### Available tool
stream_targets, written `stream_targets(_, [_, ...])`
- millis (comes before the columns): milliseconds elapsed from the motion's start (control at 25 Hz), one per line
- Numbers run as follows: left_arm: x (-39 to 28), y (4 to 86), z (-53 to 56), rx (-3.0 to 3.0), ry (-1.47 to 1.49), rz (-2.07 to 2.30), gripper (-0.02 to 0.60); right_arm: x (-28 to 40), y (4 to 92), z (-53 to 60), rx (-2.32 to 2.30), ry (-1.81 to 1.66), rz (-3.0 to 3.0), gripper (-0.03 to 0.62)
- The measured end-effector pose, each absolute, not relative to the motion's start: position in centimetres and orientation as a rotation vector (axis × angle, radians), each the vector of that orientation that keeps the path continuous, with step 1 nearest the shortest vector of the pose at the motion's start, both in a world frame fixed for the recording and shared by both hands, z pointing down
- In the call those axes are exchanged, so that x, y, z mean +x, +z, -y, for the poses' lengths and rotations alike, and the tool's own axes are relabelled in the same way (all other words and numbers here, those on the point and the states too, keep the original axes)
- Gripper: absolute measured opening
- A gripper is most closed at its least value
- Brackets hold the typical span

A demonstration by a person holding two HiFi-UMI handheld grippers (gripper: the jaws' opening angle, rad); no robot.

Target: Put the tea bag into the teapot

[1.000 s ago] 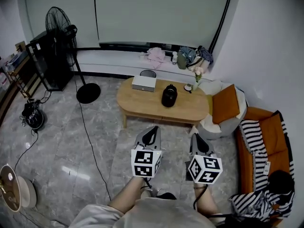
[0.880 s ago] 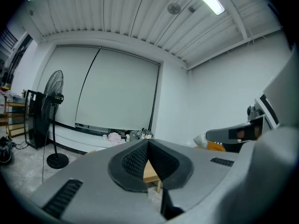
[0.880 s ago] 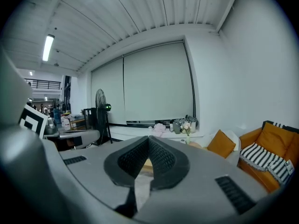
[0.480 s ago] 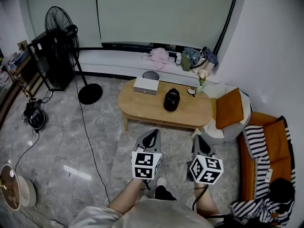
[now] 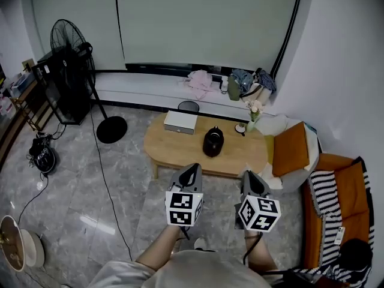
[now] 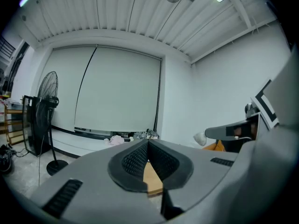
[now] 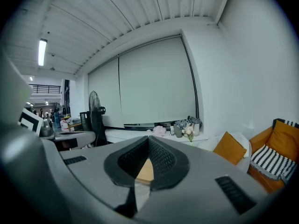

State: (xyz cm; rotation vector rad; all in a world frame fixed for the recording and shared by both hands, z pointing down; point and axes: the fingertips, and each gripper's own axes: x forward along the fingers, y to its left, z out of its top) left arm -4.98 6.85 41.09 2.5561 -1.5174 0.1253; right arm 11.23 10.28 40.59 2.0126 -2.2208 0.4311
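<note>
Near the middle of the head view: black teapot [image 5: 213, 141], upright on the oval wooden table [image 5: 171, 149], lid seemingly on. Cannot make out the tea bag anywhere; too small to tell from here. Up-left of the pot, a white box [image 5: 180, 122]; to its right, near the table's far edge, a small flower vase [image 5: 252, 117]. Lower in frame, well short of the table, left gripper [image 5: 191, 167] and right gripper [image 5: 246, 174], each with jaws pressed together on nothing. Reads as the approach step, nothing picked up yet. Next calls for getting nearer the table, finding the tea bag, parting one pair of jaws, and probably lifting the lid.
</note>
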Motion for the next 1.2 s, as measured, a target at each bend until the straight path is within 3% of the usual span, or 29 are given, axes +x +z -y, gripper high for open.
stream_targets(1200, [0.7,43.6,2.3,2.502,0.24,1.588,0.006,17.7,43.3,-0.2,1.925,0.499,2.259,0.034])
